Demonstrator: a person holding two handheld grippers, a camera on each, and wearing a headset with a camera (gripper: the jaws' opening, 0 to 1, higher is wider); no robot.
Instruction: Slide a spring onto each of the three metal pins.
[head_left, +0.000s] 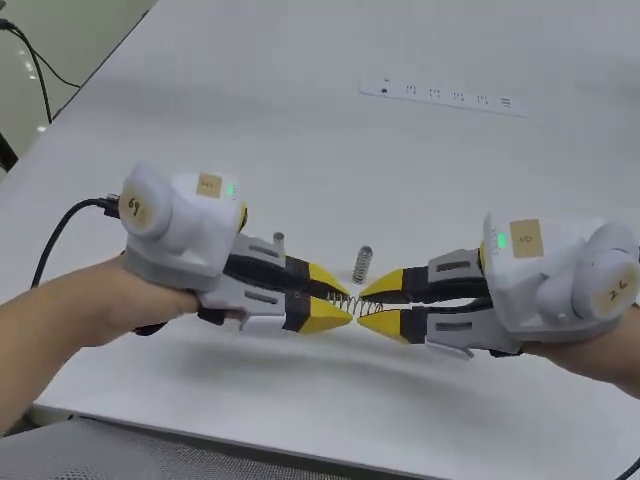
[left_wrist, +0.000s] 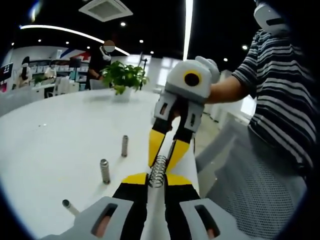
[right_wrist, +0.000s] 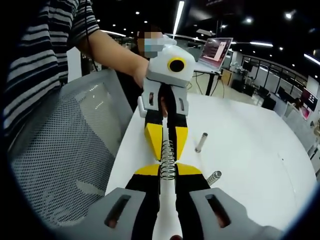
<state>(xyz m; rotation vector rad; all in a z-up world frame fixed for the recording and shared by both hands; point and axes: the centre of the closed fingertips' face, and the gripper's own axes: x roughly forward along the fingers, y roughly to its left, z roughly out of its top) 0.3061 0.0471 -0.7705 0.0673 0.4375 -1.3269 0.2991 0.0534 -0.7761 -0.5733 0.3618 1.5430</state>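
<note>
My left gripper (head_left: 348, 305) and right gripper (head_left: 366, 303) meet tip to tip above the white table (head_left: 300, 130). A small steel spring (head_left: 356, 303) spans the gap, one end in each pair of yellow jaws. The left gripper view has that spring (left_wrist: 158, 171) running from its own jaws (left_wrist: 157, 180) to the right gripper's tips. The right gripper view has the spring (right_wrist: 168, 159) the same way. Behind stands a pin wearing a spring (head_left: 362, 264), a bare upright pin (head_left: 279, 238), and a third, tilted pin (left_wrist: 70, 206).
A white power strip (head_left: 445, 96) lies far back on the table. A black cable (head_left: 60, 235) trails from the left gripper off the table's left side. A mesh chair (right_wrist: 75, 150) stands by the table's near edge. People and a plant (left_wrist: 124, 76) are in the background.
</note>
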